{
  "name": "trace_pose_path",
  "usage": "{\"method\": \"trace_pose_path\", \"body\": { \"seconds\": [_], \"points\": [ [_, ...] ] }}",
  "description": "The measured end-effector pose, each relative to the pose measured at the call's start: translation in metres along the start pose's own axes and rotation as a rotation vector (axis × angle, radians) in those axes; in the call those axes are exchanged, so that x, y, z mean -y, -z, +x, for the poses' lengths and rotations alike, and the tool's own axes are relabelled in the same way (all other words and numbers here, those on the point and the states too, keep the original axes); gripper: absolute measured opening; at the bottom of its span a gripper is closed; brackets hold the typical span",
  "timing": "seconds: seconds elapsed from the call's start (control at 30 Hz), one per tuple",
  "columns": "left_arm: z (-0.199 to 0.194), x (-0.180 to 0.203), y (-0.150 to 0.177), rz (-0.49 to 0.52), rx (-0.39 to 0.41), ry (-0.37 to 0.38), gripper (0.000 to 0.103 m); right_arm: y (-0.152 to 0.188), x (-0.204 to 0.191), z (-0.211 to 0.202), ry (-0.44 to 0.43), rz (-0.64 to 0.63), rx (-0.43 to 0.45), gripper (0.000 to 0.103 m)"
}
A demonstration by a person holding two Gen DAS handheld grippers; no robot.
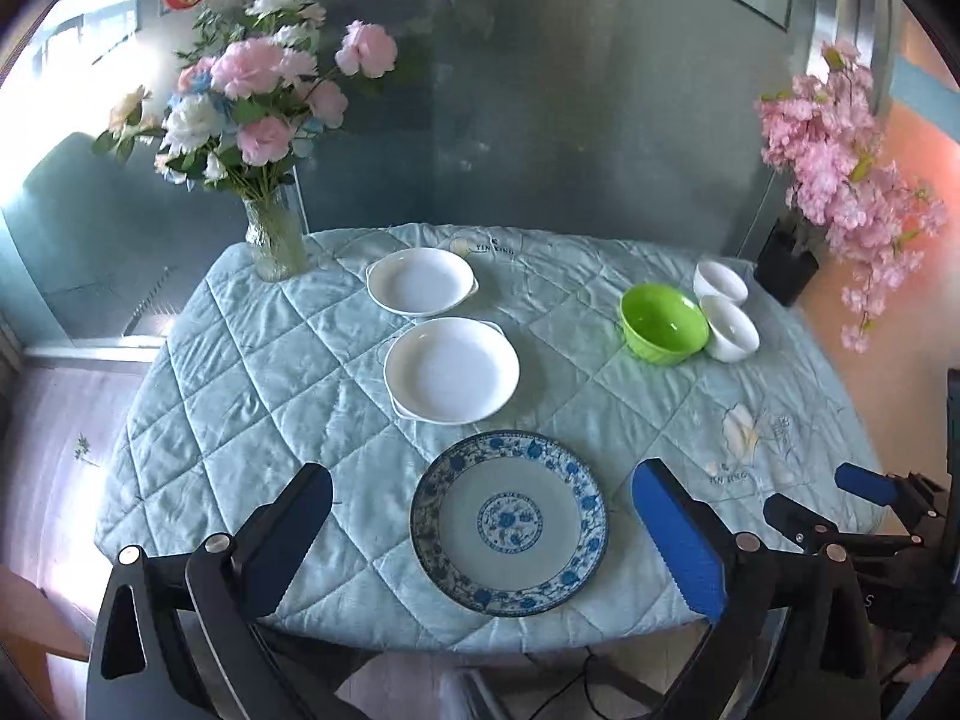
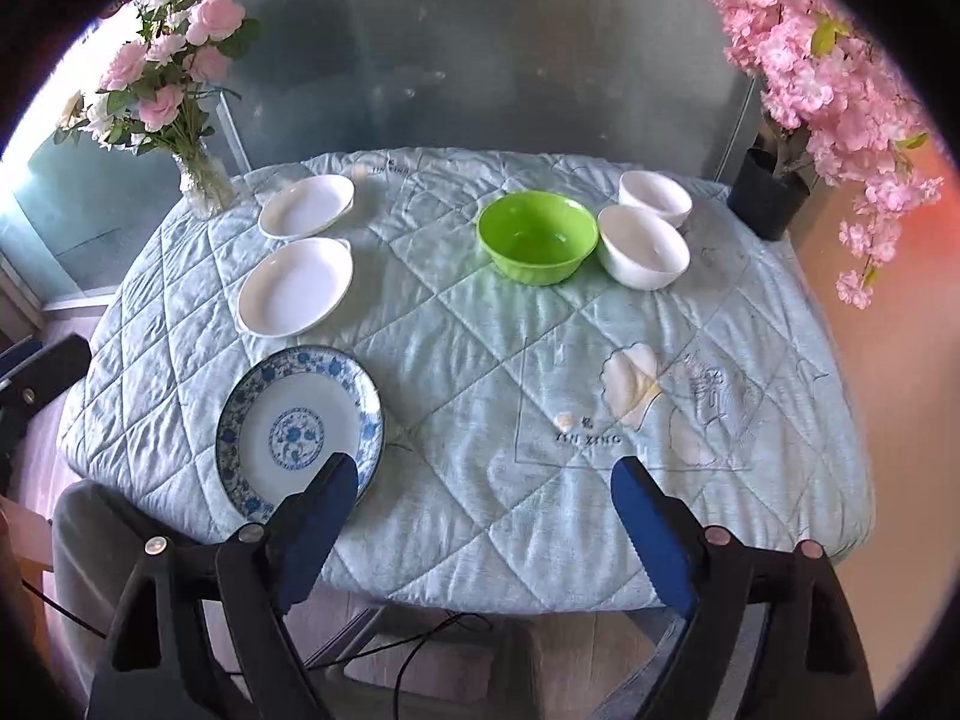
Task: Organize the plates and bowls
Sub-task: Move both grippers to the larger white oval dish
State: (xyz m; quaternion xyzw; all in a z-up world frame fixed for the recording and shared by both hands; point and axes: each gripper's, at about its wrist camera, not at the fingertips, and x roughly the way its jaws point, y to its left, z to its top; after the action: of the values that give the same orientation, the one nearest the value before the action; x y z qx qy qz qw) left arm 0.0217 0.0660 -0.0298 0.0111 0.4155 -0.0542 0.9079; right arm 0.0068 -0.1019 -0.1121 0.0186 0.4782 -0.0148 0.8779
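A blue-and-white patterned plate point(image 1: 509, 523) point(image 2: 298, 423) lies near the table's front edge. Two white handled dishes point(image 1: 451, 369) point(image 1: 419, 281) lie behind it, also in the right wrist view point(image 2: 295, 286) point(image 2: 306, 205). A green bowl point(image 1: 663, 324) point(image 2: 537, 236) stands at the back right beside two white bowls point(image 1: 730, 327) point(image 1: 720, 281) point(image 2: 642, 246) point(image 2: 654, 197). My left gripper point(image 1: 486, 498) is open and empty, held above the front edge with the patterned plate between its fingers in view. My right gripper point(image 2: 483, 483) is open and empty over the front edge, right of that plate; it also shows in the left wrist view point(image 1: 864, 489).
A quilted light-blue cloth point(image 1: 252, 396) point(image 2: 480, 360) covers the table. A glass vase of flowers point(image 1: 275, 237) point(image 2: 204, 183) stands at the back left corner. A black pot of pink blossoms point(image 1: 787, 267) point(image 2: 768, 195) stands at the back right. Cables hang below the front edge point(image 2: 420, 648).
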Motion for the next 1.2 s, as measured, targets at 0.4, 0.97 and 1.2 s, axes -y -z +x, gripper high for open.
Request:
{"method": "trace_pose_path", "body": {
  "seconds": [0.4, 0.97, 1.2],
  "points": [
    [0.008, -0.012, -0.006, -0.005, -0.030, -0.021, 0.101, 0.000, -0.011, 0.002, -0.040, -0.012, -0.010, 0.086],
    [0.123, -0.118, -0.085, -0.123, -0.199, 0.193, 0.101, -0.054, -0.043, 0.042, -0.191, -0.034, -0.092, 0.087],
    [0.209, -0.154, -0.118, -0.125, -0.271, 0.299, 0.098, -0.099, -0.061, 0.104, -0.258, 0.059, -0.188, 0.086]
  ]
}}
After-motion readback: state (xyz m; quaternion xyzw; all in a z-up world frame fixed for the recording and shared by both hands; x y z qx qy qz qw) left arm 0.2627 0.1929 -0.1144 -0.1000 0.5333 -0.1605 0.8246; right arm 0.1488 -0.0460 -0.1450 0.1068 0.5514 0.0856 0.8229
